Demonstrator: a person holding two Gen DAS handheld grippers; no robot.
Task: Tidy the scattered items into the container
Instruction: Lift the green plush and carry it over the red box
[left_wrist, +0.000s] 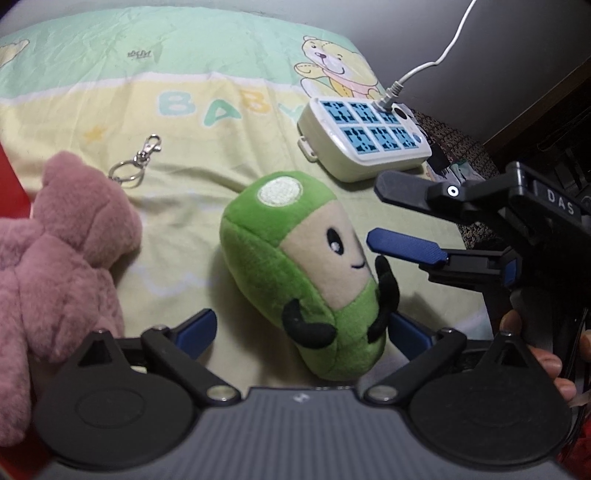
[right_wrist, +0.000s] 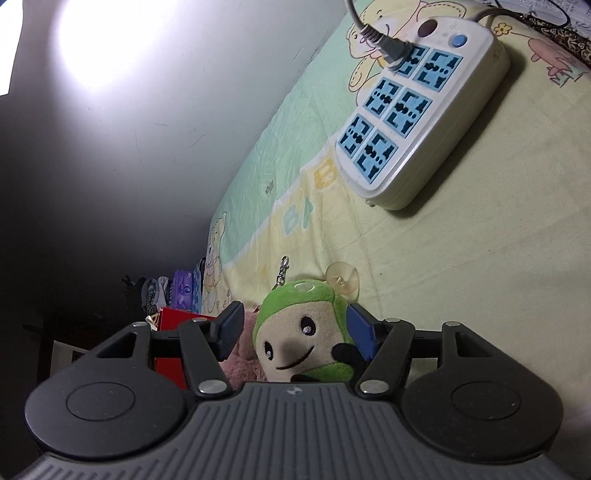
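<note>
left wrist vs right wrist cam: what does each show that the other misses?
Left wrist only: the right gripper seen from outside, open beside the green plush, the person's fingers, and most of the pink plush.
Right wrist only: the suction cup behind the green plush, the red box, the lit wall.
Both: green plush, keyring clasp, power strip, baby-print sheet.
</note>
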